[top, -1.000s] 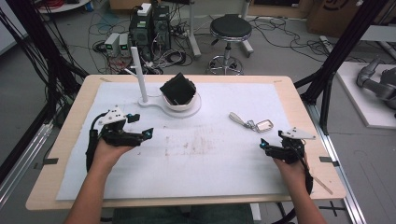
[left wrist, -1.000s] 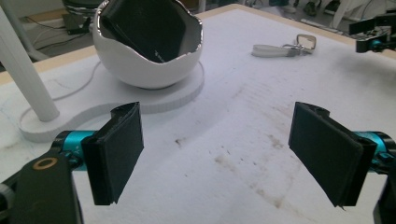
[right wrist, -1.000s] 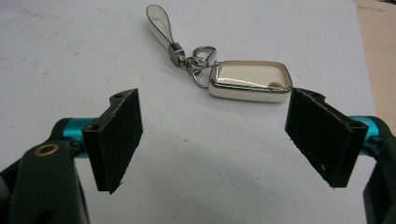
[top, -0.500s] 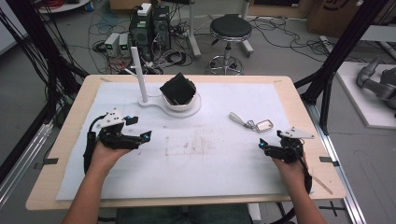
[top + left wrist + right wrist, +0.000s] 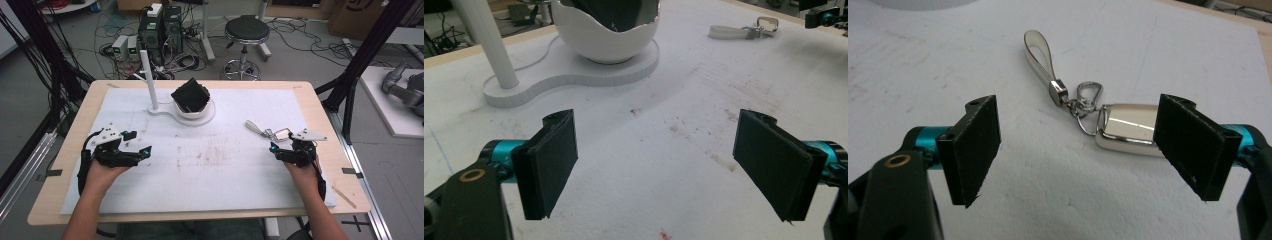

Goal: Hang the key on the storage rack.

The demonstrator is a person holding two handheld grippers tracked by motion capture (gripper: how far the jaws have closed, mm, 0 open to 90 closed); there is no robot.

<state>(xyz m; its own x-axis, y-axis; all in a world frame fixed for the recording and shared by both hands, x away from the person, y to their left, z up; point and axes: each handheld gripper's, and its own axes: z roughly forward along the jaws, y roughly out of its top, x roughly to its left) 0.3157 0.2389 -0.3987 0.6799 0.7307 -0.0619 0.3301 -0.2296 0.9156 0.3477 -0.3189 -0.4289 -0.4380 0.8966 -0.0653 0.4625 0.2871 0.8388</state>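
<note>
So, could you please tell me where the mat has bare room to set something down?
The widest free patch is the middle of the white mat, between the left gripper and the right gripper, nearer than the white stand. It is crowded just beyond the right gripper, where the key fob and its strap lie, and at the bowl.

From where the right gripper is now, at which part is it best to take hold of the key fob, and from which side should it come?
Probably the silver body of the key fob, taken from above across its narrow width. It lies flat on the white mat, rigid and block-shaped, so the pads get firm faces. The strap and clip ring are thin and loose. The right gripper is open, just short of it.
</note>
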